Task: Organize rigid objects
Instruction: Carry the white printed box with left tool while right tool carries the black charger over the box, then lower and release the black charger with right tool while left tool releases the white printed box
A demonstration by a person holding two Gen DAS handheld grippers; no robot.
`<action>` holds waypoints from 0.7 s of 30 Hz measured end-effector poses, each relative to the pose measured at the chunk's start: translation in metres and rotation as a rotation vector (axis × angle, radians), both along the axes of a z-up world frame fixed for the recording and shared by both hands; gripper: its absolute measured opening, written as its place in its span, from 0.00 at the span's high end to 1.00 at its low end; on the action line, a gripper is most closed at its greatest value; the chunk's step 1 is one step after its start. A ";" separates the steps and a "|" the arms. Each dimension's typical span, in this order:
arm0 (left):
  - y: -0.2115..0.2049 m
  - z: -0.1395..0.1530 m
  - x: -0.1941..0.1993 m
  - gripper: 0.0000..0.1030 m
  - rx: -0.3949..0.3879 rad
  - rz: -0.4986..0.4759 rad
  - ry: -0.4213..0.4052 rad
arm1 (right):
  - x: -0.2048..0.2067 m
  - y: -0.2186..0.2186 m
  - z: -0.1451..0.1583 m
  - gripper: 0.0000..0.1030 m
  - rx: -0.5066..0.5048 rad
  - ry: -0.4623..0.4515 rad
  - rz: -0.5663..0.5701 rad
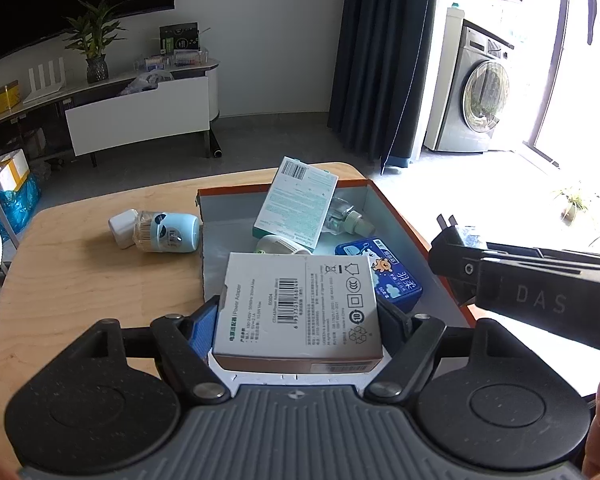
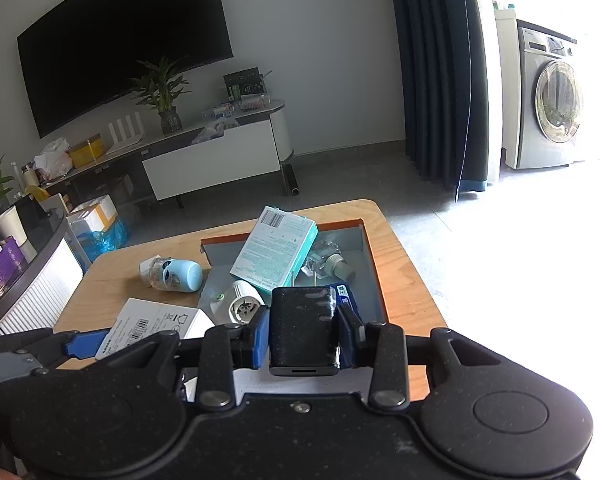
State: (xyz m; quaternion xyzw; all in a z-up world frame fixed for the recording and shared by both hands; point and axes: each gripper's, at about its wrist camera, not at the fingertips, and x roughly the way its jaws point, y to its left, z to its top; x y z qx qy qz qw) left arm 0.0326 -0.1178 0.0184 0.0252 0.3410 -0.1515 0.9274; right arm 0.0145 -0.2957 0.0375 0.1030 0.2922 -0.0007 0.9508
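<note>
Two things are in hand at once, so the step looks like the drop-off into the tray [image 1: 384, 204], a shallow grey box with an orange rim at the far right corner of the desk [image 1: 80, 280]. The left tongs [image 1: 300, 320] stand fairly wide, pads pressed on the sides of the white adapter box [image 1: 296, 304] held over the tray's near edge; the right tongs [image 2: 302, 330] are squeezed tight on a black plug adapter [image 2: 302, 320], hovering above the tray's near right part. Inside, the teal box [image 1: 298, 200] leans across a clear bottle [image 1: 346, 218], a white plug [image 1: 278, 245] and a blue pack [image 1: 380, 270], so bare floor shows mainly along the left wall. Each release probably needs a low, flat placement there, clear of the rim. Outside, the pale blue bottle [image 1: 160, 230] lies on open desk, well apart from any edge.
</note>
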 end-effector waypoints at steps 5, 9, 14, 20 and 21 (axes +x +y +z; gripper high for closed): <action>-0.002 -0.001 0.003 0.24 0.002 -0.009 0.007 | 0.003 -0.001 0.000 0.58 0.002 0.004 0.000; -0.005 -0.002 0.006 0.24 0.003 -0.015 0.013 | 0.006 0.000 0.000 0.58 0.000 0.007 0.003; -0.008 -0.005 0.010 0.24 0.002 -0.028 0.022 | 0.013 -0.001 -0.002 0.58 -0.004 0.012 0.006; -0.011 -0.010 0.014 0.24 0.002 -0.039 0.035 | 0.024 -0.001 -0.005 0.58 0.000 0.030 0.010; -0.011 -0.012 0.016 0.24 0.003 -0.040 0.039 | 0.027 -0.001 -0.006 0.58 -0.001 0.034 0.010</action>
